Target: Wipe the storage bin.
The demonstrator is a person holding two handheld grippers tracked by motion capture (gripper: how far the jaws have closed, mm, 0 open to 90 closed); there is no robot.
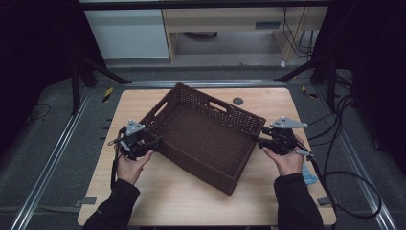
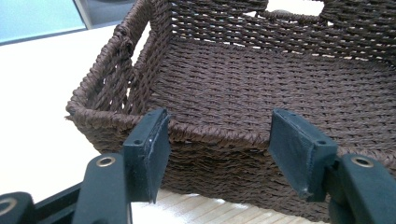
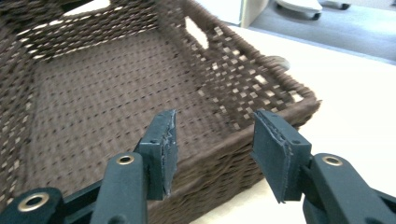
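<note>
A dark brown woven basket (image 1: 203, 136) sits skewed on the pale wooden counter (image 1: 268, 103), empty, with a gripper at each short end. The left gripper (image 1: 155, 140) stands wide open just at the near-left rim; in the left gripper view its two black pads straddle the rim without pressing it. The right gripper (image 1: 256, 138) is likewise parted at the right end, its pads apart from the weave and holding nothing. The step in hand looks like taking hold of, or letting go of, the basket at both ends. To grip well, each gripper should go over the thick braided rim rather than the open lattice of the side wall, close squarely, and both should lift together so the basket stays level. The basket is rectangular, of twisted cord-like fibre, with a tight flat floor, looser walls with cut-out handles (image 1: 218, 103), and a rough surface that should give the pads good bite. A blue cloth (image 1: 309, 175) lies near the right hand (image 1: 287, 160).
</note>
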